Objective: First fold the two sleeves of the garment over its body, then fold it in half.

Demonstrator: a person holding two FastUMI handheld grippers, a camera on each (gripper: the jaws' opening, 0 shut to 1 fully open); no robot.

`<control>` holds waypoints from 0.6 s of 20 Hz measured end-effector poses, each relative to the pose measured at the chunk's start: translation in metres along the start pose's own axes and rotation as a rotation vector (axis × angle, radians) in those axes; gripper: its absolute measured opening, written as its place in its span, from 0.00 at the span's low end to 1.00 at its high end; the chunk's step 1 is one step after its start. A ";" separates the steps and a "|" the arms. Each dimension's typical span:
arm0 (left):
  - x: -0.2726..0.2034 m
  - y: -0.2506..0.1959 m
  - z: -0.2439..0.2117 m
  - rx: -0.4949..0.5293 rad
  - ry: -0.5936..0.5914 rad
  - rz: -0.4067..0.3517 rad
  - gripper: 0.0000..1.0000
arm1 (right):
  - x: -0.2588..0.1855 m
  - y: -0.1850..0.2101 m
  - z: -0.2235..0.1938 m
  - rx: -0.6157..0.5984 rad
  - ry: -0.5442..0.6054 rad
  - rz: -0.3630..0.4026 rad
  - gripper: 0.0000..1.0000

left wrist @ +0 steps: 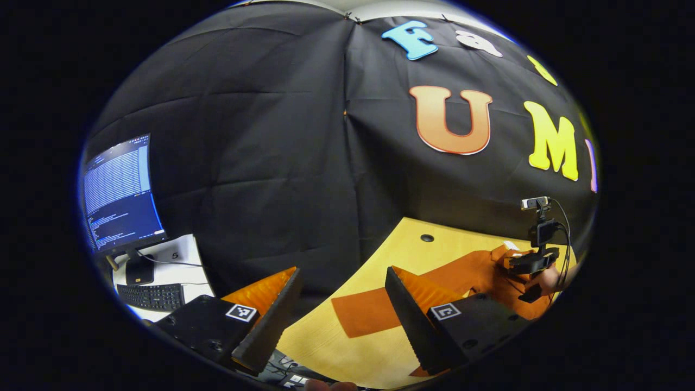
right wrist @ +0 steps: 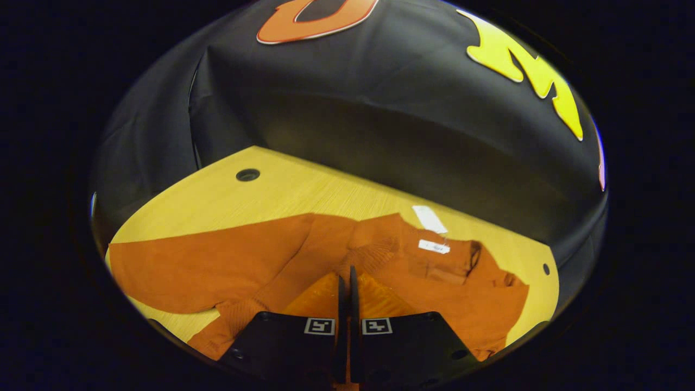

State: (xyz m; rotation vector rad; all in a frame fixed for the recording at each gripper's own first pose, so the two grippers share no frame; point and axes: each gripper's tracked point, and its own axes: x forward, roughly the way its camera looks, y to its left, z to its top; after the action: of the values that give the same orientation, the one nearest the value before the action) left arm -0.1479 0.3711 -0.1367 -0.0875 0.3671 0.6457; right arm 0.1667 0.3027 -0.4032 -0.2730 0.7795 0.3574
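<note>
Behind, black cloth wall, wooden table, orange garment, monitor

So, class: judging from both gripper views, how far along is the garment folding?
Done: one sleeve already lies across the rust-orange knitted garment on the yellow wooden table. In hand: the right gripper is closed at the fabric; the left gripper hangs open. Left: the other sleeve, seemingly, then halving.

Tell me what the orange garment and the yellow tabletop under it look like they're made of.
The orange long-sleeved garment looks like a soft matte knit: ribbing shows at its cuff and collar. The yellow tabletop looks like wood or wood-look laminate, smooth with fine straight grain lines; which one is unclear.
</note>
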 end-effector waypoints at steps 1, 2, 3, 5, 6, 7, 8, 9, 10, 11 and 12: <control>0.000 0.004 -0.005 -0.007 0.009 0.009 1.00 | 0.002 0.004 -0.002 0.020 0.009 0.008 0.04; 0.001 0.008 -0.010 -0.014 0.019 0.016 1.00 | 0.007 0.010 -0.006 0.046 0.021 0.011 0.06; 0.002 0.011 -0.013 -0.023 0.026 0.020 1.00 | 0.008 0.012 -0.008 0.066 0.031 0.017 0.07; 0.003 0.008 -0.021 -0.028 0.050 0.014 1.00 | 0.007 0.013 -0.008 0.103 0.043 0.021 0.11; 0.004 0.008 -0.023 -0.021 0.056 0.012 0.99 | 0.005 0.014 -0.008 0.123 0.047 0.027 0.12; 0.006 0.008 -0.025 -0.012 0.055 0.010 1.00 | 0.002 0.015 -0.005 0.142 0.039 0.036 0.14; 0.007 0.007 -0.025 -0.007 0.055 0.006 1.00 | 0.000 0.017 0.002 0.166 0.023 0.050 0.15; 0.008 0.006 -0.027 -0.006 0.055 0.003 1.00 | -0.003 0.021 0.008 0.190 0.003 0.075 0.18; 0.009 0.006 -0.027 -0.008 0.053 0.000 1.00 | -0.007 0.027 0.016 0.199 -0.013 0.100 0.27; 0.009 0.005 -0.027 -0.009 0.052 -0.003 1.00 | -0.011 0.035 0.022 0.198 -0.025 0.127 0.28; 0.008 0.004 -0.027 -0.010 0.050 -0.004 1.00 | -0.015 0.040 0.025 0.184 -0.033 0.138 0.31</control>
State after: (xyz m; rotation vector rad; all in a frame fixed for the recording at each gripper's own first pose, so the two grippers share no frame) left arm -0.1525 0.3738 -0.1646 -0.1146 0.4120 0.6426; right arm 0.1566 0.3456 -0.3797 -0.0404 0.7947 0.4163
